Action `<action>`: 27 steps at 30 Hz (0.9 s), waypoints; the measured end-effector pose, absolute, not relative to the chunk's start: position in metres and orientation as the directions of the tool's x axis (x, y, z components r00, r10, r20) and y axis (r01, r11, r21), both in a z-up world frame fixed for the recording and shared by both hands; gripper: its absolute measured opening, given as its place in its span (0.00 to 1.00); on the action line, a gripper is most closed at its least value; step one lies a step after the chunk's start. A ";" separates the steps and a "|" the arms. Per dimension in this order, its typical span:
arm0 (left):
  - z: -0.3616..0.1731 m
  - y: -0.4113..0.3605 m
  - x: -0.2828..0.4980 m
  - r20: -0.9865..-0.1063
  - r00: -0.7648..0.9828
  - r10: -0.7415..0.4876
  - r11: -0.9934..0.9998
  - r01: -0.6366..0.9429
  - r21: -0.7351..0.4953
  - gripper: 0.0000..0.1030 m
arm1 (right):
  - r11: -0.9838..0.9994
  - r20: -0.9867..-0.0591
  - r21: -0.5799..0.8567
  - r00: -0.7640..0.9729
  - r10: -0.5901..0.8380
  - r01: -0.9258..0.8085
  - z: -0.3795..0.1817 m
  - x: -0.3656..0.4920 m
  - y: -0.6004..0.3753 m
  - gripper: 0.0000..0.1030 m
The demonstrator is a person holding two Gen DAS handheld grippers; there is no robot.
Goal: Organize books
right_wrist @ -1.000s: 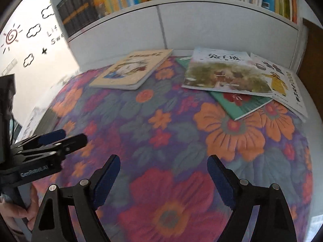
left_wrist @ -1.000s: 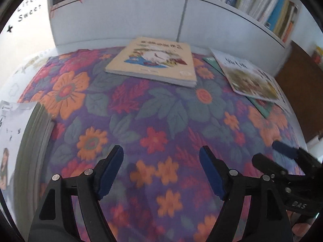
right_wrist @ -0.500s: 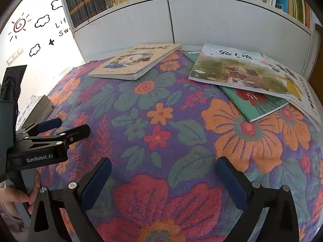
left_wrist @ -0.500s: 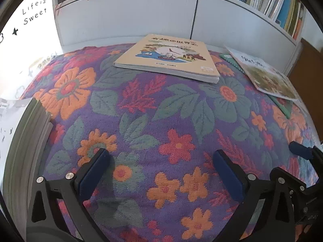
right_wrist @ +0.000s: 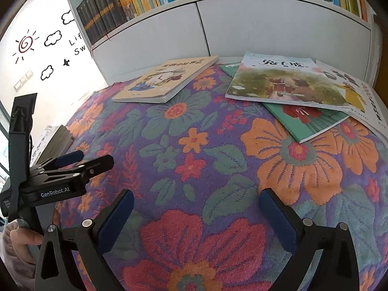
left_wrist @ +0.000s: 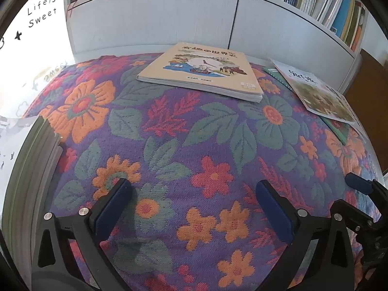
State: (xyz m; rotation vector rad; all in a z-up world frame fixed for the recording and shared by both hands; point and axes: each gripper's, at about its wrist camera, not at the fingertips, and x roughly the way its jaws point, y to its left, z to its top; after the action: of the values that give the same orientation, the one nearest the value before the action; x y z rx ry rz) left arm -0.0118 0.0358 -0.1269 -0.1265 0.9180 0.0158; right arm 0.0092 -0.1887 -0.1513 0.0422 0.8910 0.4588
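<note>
Both tools are black frames with blue pads and silver screws: the left tool (left_wrist: 194, 206), lettered "GenRobot.AI" in white, the right tool (right_wrist: 196, 213), a pale sleeve at the wrist.

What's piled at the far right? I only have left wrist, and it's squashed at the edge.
Observer: Three books. A landscape-cover book lies on top, overlapping a green book and a white book with a yellow figure.
Operator: Right jaws holding anything?
Observer: No. The right gripper is open, its jaws have just been opening, and only the floral cloth shows between them.
</note>
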 end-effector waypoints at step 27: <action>-0.129 0.030 -0.010 -0.801 0.598 -0.004 0.994 -0.085 -0.069 0.99 | 0.911 -0.751 0.204 0.539 0.380 -0.358 -0.152 0.011 -0.184 1.00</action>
State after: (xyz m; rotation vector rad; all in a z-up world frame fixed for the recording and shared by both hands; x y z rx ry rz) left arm -0.0097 0.0304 -0.1289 -0.1034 0.9286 0.0471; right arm 0.0111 -0.1843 -0.1518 0.0271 0.9001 0.4390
